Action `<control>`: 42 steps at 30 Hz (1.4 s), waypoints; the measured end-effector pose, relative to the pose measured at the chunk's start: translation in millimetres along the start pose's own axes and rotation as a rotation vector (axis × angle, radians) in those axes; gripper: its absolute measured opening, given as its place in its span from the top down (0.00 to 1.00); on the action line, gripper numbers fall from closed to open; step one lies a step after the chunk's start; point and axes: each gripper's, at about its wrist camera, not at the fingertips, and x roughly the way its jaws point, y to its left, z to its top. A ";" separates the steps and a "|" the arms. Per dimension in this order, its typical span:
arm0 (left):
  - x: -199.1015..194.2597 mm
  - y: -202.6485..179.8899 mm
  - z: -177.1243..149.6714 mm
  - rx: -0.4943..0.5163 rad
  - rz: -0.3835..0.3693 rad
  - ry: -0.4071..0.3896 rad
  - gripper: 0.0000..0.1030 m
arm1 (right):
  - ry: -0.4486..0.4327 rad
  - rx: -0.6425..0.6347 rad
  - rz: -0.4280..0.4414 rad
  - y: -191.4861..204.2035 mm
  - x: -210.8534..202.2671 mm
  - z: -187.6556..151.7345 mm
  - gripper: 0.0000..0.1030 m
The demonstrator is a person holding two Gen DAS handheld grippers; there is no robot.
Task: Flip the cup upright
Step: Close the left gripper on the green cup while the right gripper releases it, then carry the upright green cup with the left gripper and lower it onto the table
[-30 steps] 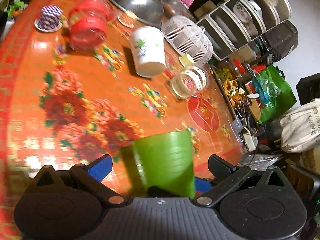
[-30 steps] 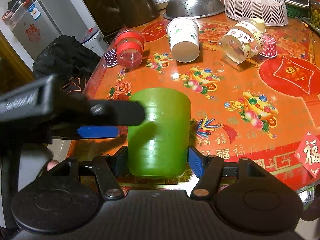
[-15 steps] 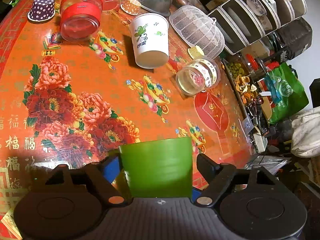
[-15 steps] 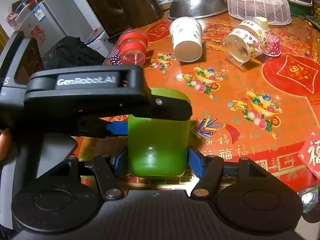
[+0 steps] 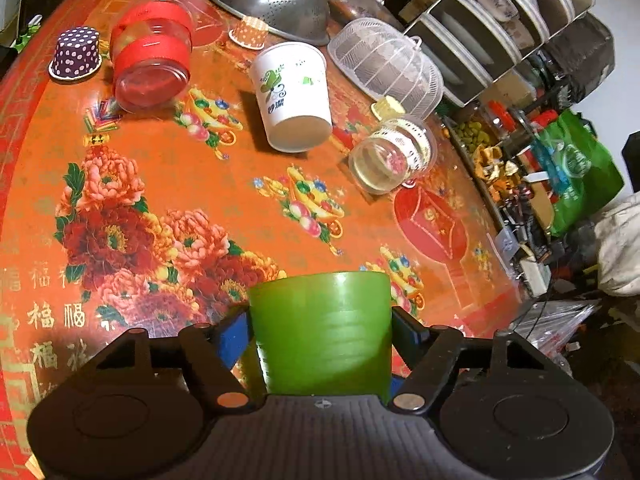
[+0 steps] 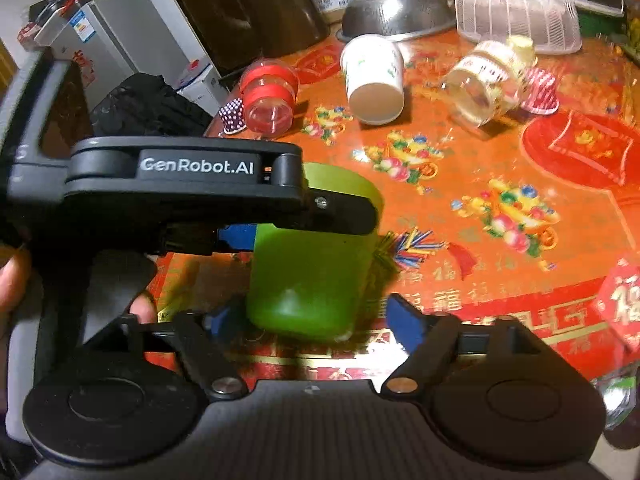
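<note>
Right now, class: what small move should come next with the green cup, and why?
Probably draw the right hand-held gripper back: its fingers stand open, clear of the green cup, which the left hand-held gripper clamps by its sides.

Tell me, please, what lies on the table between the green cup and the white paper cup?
Nothing stands there. In the left wrist view, only bare flowered tablecloth stretches between the green cup, held by the left hand-held gripper, and the white paper cup, which lies on its side.

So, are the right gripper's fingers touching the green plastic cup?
Apart. In the right wrist view, orange tablecloth shows between the right blue finger pad and the green plastic cup; the left gripper holds it.
</note>
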 end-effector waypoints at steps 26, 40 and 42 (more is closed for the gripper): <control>-78.8 14.6 -148.8 0.546 0.191 -1.041 0.26 | -0.659 0.098 0.150 -40.3 -59.0 -79.9 0.04; -53.0 -2.4 -149.8 0.545 0.276 -1.036 0.27 | -0.673 0.018 0.017 -22.8 -59.0 -100.4 0.01; -51.1 -3.2 -149.3 0.549 0.287 -1.022 0.27 | -0.672 0.031 0.027 -27.9 -59.5 -102.3 0.01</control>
